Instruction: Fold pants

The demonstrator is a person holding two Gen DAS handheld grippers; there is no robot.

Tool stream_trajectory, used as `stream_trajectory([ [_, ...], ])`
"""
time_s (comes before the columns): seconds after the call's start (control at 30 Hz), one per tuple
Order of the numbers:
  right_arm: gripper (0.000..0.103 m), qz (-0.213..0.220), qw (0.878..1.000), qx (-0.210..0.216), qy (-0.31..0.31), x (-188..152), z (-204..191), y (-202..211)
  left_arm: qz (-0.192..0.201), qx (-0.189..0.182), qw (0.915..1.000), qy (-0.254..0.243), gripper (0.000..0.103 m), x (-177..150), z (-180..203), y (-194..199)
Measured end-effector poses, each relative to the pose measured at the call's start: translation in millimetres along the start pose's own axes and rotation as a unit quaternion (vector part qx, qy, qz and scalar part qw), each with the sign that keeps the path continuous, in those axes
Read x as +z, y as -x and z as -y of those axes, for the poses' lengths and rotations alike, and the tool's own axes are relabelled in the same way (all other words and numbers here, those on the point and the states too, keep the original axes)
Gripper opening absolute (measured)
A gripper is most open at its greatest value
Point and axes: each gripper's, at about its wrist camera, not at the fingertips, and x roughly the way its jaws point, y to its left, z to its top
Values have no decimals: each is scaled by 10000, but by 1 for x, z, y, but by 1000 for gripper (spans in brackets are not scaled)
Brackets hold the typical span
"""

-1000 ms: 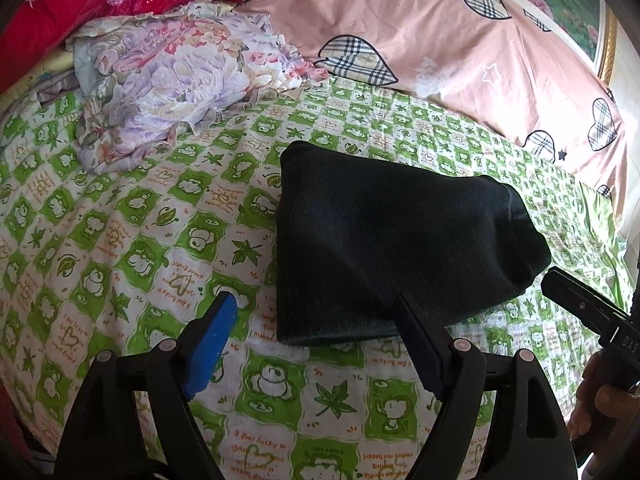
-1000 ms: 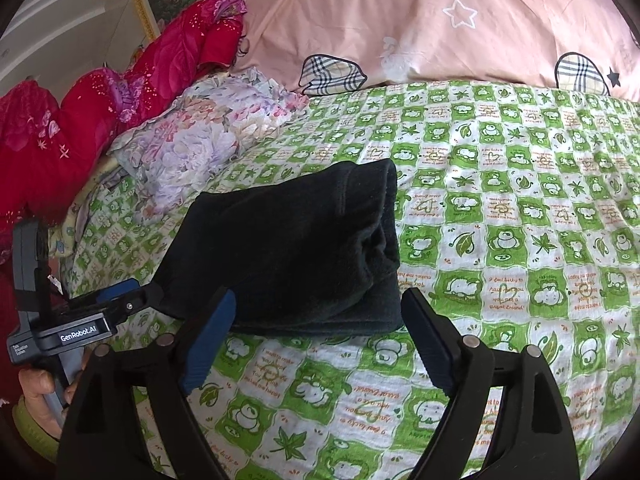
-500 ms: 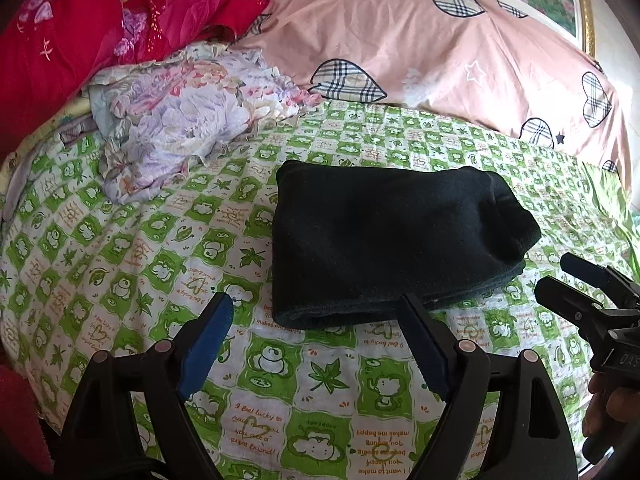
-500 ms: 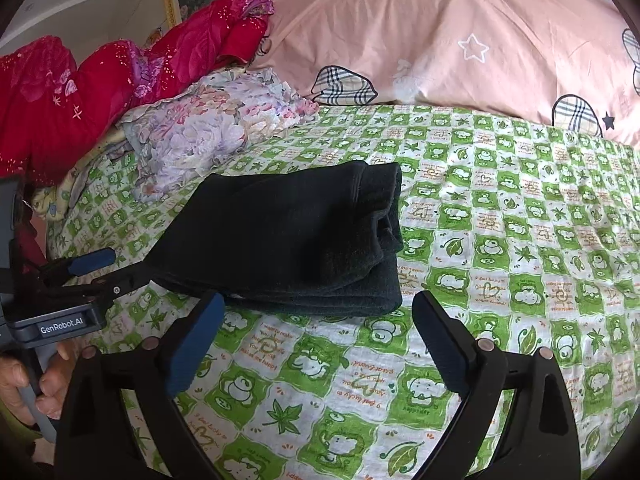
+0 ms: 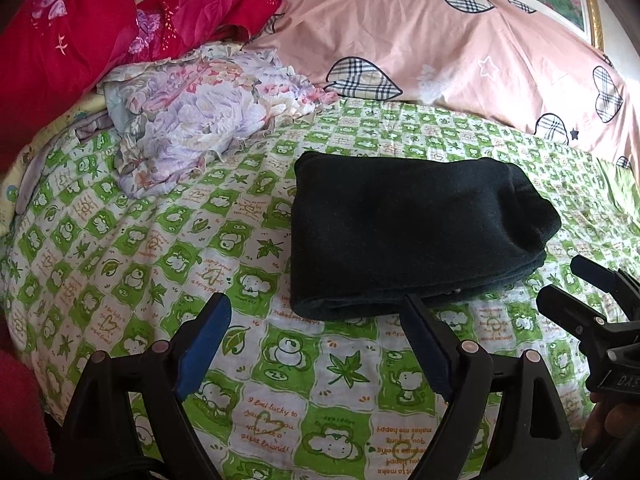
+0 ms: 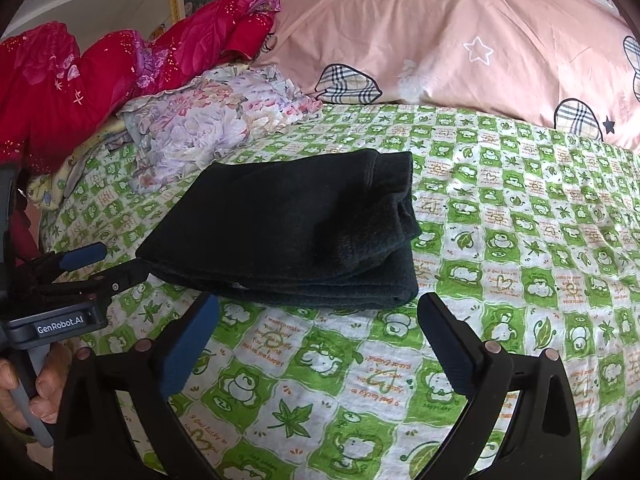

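The dark pants [image 5: 404, 232] lie folded into a thick rectangle on the green patterned bed sheet [image 5: 160, 264]; they also show in the right wrist view [image 6: 288, 232]. My left gripper [image 5: 316, 312] is open and empty, a short way back from the near edge of the pants. My right gripper [image 6: 318, 312] is open and empty, just in front of the pants' near edge. Each gripper shows in the other's view, the right one [image 5: 576, 300] beside the pants' right end and the left one [image 6: 108, 264] at their left corner.
A crumpled floral cloth [image 5: 192, 120] lies at the back left of the bed. Red bedding [image 5: 80, 48] is piled behind it. A pink quilt with plaid hearts [image 5: 460, 52] runs along the back. The sheet drops off at the near edge.
Both grippers have drawn back from the pants toward the near edge of the bed. The folded pants have settled flat on the sheet.
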Motion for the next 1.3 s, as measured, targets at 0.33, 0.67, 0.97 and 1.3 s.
stream_trajectory([
  [0.33, 101, 53, 9999, -48, 150, -4, -5, -6, 292, -59, 9995, -138, 89, -5, 5, 6],
  [0.67, 102, 19, 9997, -90, 209, -9, -8, -13, 244, -45, 9995, -168, 91, -6, 5, -2],
  [0.97, 102, -36, 9998, -77, 191, -10, -10, -17, 220, -79, 9996, -160, 91, -7, 5, -5],
  [1.3, 102, 23, 9997, -50, 236, -11, -13, -15, 274, -68, 9995, -163, 91, -8, 5, -5],
])
